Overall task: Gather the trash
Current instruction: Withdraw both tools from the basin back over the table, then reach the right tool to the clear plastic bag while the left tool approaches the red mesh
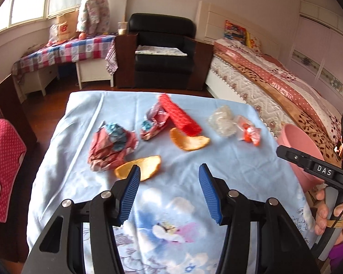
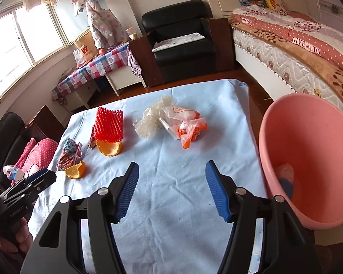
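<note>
Trash lies on a blue-clothed table [image 1: 240,173]: two orange peels [image 1: 146,164] [image 1: 189,140], a red foam net [image 1: 181,117], two crumpled wrappers [image 1: 112,146] [image 1: 154,123], a clear plastic wad [image 1: 221,121] and an orange-white bag [image 1: 249,132]. My left gripper [image 1: 169,171] is open and empty, just right of the near peel. My right gripper [image 2: 172,169] is open and empty above bare cloth, short of the orange-white bag [image 2: 186,125]. A pink bin [image 2: 308,155] stands to its right with some trash inside.
A bed [image 2: 297,52] runs along the right behind the bin. A black armchair [image 1: 164,50] and a checked-cloth bench [image 1: 64,52] stand beyond the table. A red dotted cushion [image 1: 2,166] is at the left.
</note>
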### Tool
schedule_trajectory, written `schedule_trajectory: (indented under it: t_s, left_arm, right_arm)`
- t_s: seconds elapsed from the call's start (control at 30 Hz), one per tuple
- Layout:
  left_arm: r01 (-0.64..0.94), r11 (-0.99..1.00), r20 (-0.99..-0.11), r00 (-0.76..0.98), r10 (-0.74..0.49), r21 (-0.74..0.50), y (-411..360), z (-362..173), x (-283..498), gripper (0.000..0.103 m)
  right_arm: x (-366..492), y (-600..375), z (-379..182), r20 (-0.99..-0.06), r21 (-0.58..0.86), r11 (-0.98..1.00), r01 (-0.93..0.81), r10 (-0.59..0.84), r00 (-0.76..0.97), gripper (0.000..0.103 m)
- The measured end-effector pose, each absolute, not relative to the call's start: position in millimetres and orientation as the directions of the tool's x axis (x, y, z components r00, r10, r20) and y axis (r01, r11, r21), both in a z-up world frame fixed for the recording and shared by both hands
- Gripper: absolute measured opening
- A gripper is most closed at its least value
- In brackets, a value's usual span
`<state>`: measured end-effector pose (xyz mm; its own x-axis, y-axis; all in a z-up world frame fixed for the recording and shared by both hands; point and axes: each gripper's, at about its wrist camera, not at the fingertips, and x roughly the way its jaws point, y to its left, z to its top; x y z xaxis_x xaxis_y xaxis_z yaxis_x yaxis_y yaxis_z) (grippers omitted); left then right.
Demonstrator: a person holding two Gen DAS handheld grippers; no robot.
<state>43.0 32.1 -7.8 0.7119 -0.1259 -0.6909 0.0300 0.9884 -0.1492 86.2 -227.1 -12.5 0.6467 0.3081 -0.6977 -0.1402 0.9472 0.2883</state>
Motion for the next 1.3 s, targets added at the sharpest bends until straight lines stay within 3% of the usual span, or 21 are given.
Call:
schedule_trajectory:
  t_s: [0.17,0.5,0.87,1.07,1.13,1.3]
  left_arm:
    - [0.004,0.987,-0.694,0.711,-0.116,-0.161,43.4,-9.9,46.2,0.049]
    - [0.025,0.966,-0.695,0.690,-0.202,-0.257,14.5,-4.0,100.6,0.027]
    - [-0.050,0.956,-0.743,0.642,-0.190,-0.288,4.3,-27.6,169.4,0.027]
    - [-0.064,0.952,-0.745,0.639,-0.192,-0.300,8.0,-36.5,185.7,0.026]
    - [-0.066,0.951,-0.746,0.638,-0.192,-0.302,10.8,-38.4,188.1,0.014]
    - [-0.059,0.947,-0.732,0.650,-0.203,-0.315,18.5,-40.4,184.1,0.010]
  right_arm:
    - [90.0,-215.2,-16.4,-0.694,0.284,0.941,-0.184,0.334,0.638,0.061]
    - [101.3,-192.9,-7.1,-0.657,0.251,0.932,-0.263,0.364,0.661,0.061]
    - [139.2,-179.3,-5.0,-0.651,0.308,0.896,-0.321,0.444,0.615,0.061]
    - [159.5,-160.6,-17.7,-0.674,0.307,0.897,-0.319,0.441,0.593,0.053]
    - [165.4,-158.6,-21.3,-0.681,0.298,0.905,-0.303,0.425,0.597,0.052]
    - [177.7,-154.0,-29.6,-0.702,0.270,0.921,-0.279,0.387,0.597,0.042]
